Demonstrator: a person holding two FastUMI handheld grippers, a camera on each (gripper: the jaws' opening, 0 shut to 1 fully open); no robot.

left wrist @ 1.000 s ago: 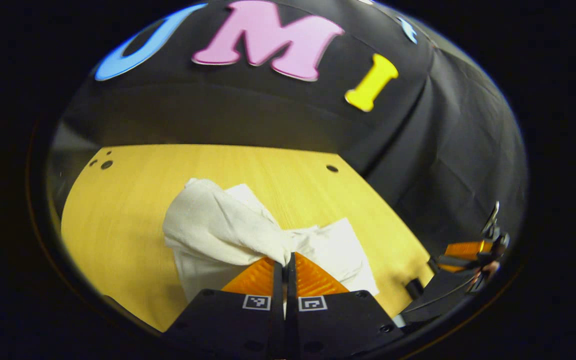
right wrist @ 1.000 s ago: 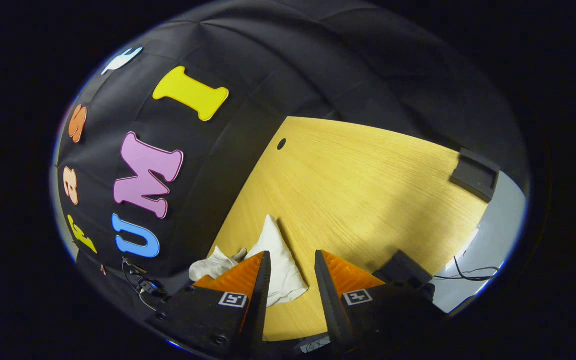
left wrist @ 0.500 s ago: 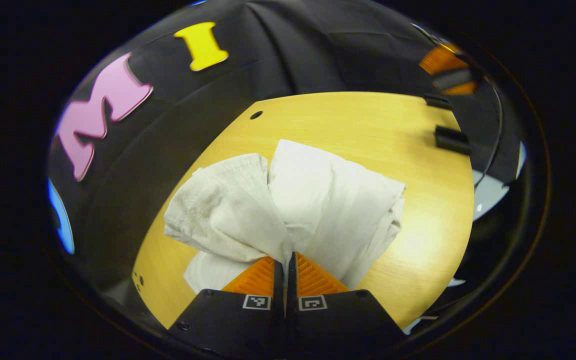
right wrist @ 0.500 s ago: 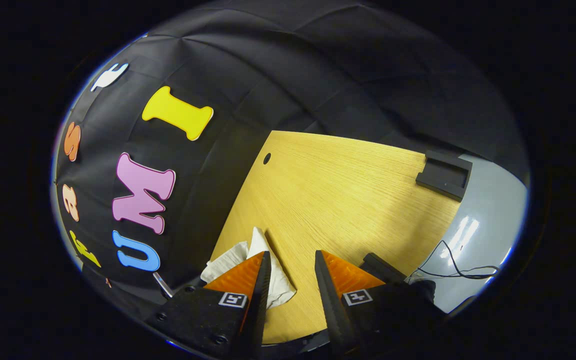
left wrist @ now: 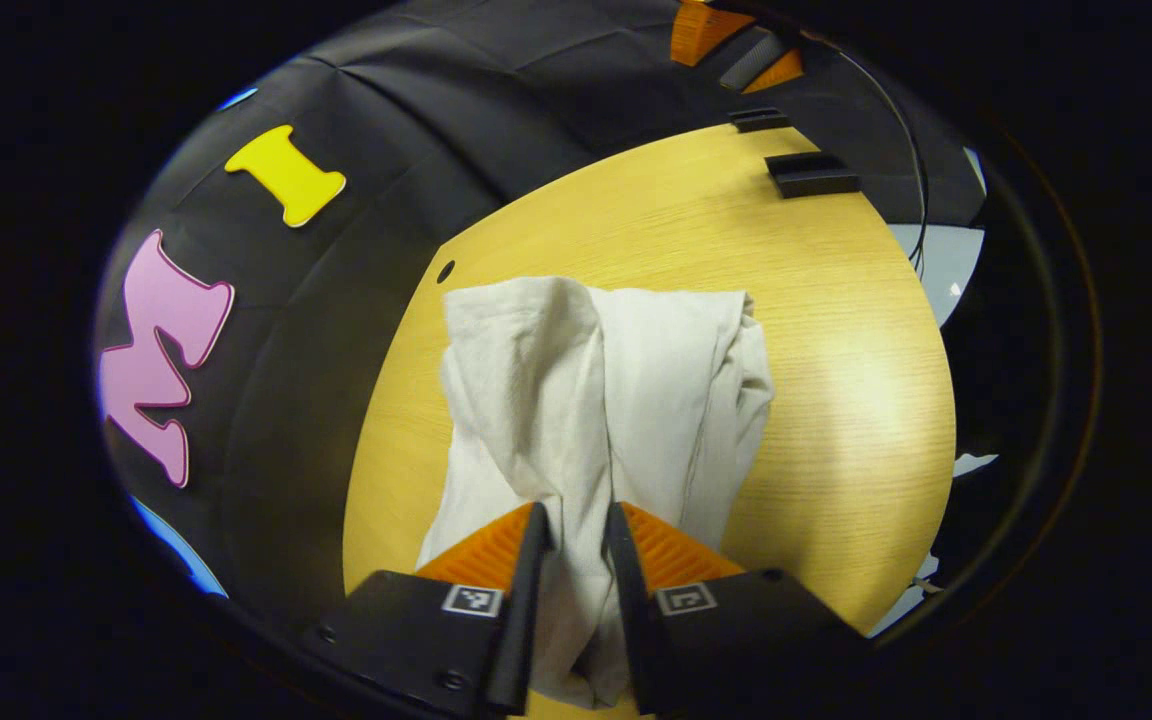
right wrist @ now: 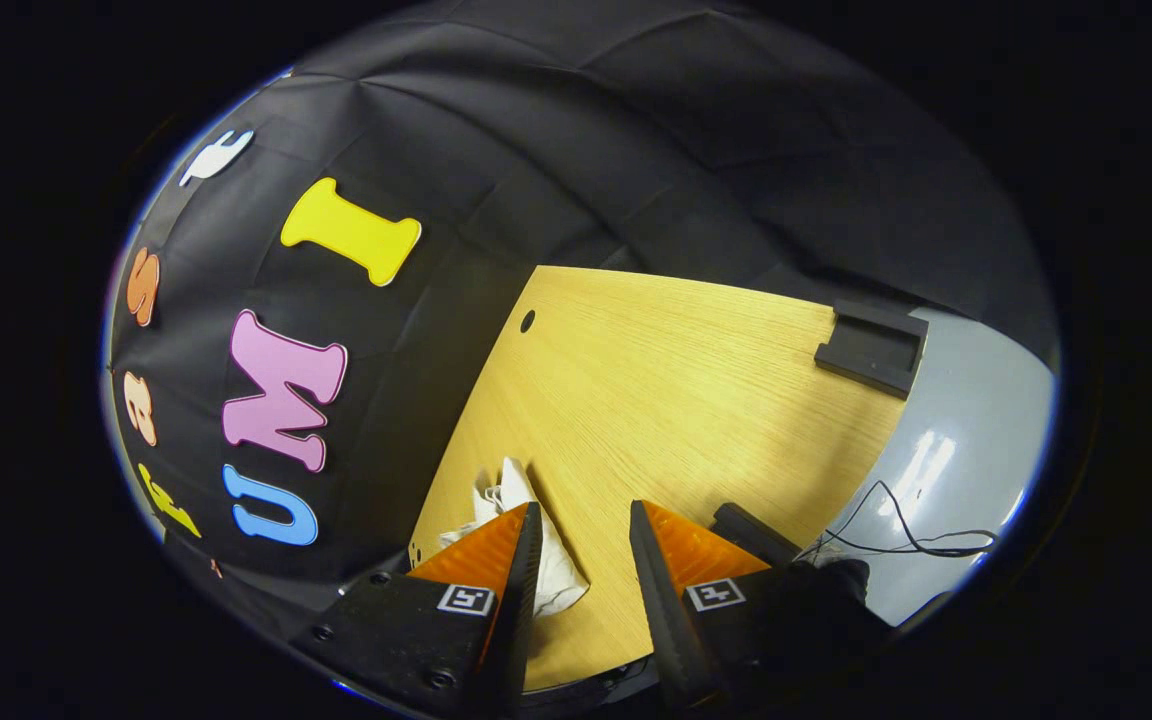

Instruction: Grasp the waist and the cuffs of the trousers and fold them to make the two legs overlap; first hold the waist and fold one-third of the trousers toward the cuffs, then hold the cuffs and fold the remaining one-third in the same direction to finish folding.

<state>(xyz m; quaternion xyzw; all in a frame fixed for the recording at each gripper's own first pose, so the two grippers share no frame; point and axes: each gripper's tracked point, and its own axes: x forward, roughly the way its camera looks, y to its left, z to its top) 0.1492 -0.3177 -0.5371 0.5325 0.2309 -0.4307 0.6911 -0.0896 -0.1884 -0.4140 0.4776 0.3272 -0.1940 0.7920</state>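
The white trousers (left wrist: 596, 400) lie in a folded, creased bundle on the wooden table (left wrist: 836, 400). In the left gripper view my left gripper (left wrist: 576, 512) stands open just over the bundle's near end. Cloth runs through the gap between its parted fingers. In the right gripper view my right gripper (right wrist: 581, 512) is open above bare table and holds nothing. A corner of the trousers (right wrist: 521, 525) peeks out just left of its left finger. The right gripper (left wrist: 731, 45) also shows far off at the top of the left gripper view.
Two black blocks (left wrist: 811, 175) (left wrist: 761, 120) sit at the table's far edge. The right gripper view shows a black block (right wrist: 871, 345) at the table's edge, another (right wrist: 751, 528) close by the fingers, and a thin cable (right wrist: 901, 535) over the grey floor (right wrist: 966, 430).
My left gripper has swung round over the bundle and parted its fingers, letting go of the cloth, which now lies flatter. My right gripper has stayed open and barely shifted.
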